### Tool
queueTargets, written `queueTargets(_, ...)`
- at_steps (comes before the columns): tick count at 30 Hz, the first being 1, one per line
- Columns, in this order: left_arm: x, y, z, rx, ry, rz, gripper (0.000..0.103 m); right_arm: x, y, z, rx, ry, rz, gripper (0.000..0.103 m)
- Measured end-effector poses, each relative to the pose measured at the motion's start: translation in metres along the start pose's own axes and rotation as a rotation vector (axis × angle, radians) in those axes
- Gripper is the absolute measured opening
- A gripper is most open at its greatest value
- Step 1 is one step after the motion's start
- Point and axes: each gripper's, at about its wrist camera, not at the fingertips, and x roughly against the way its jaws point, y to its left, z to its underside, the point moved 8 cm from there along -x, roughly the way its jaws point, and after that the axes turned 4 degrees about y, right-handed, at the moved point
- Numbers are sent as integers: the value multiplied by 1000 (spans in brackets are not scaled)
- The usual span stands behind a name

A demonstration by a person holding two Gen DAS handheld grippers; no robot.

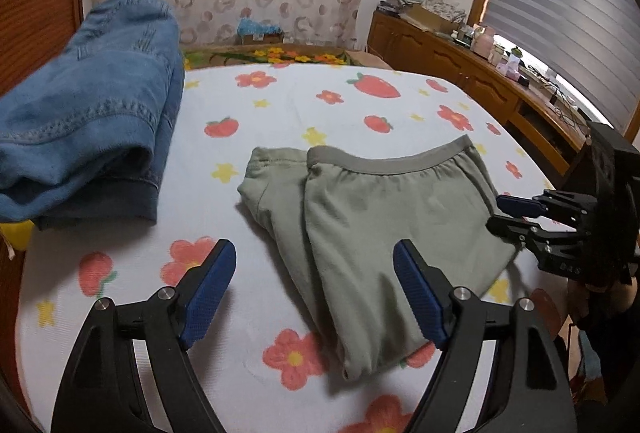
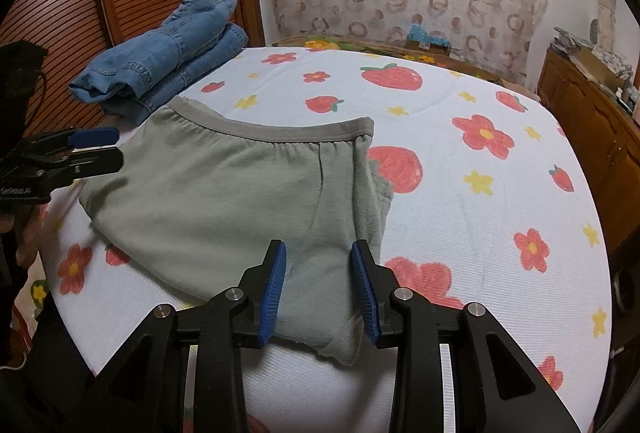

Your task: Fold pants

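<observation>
The grey-green pants [image 1: 380, 217] lie folded into a compact stack near the middle of the bed [image 1: 360, 101], waistband on the far side, on the flower-and-strawberry sheet. A folded pair of blue jeans [image 1: 92, 121] rests well apart by the wooden headboard. The left hand-held gripper [image 1: 314, 293] hovers spread wide above the stack's near edge, pinching nothing. The right hand-held gripper [image 2: 318, 289] stands partly spread with the stack's near corner between its pads, which do not press on the cloth. The folding looks essentially finished; at most a little smoothing or moving the stack aside remains.
</observation>
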Motion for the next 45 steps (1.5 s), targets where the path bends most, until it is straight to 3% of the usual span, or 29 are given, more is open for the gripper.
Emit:
queueTargets(7, -17, 13, -1, 66, 28, 9, 81, 0, 1, 0, 9, -1, -1, 41)
queueTargets(15, -22, 12, 0, 33, 29, -25, 82, -1, 5, 0, 36, 13, -8, 50)
queueTargets(25, -23, 11, 0, 17, 30, -35, 82, -1, -14, -14, -30, 31, 37, 50)
queueTargets(30, -25, 9, -1, -10, 44, -50, 85, -15, -29, -21, -98, 49, 7, 50)
queueTargets(41, -27, 7, -1, -34, 54, -75, 85, -23, -28, -29, -80, 53, 23, 50)
queueTargets(45, -26, 7, -2, -18, 52, -62, 85, -24, -27, -31, -77, 52, 1, 39)
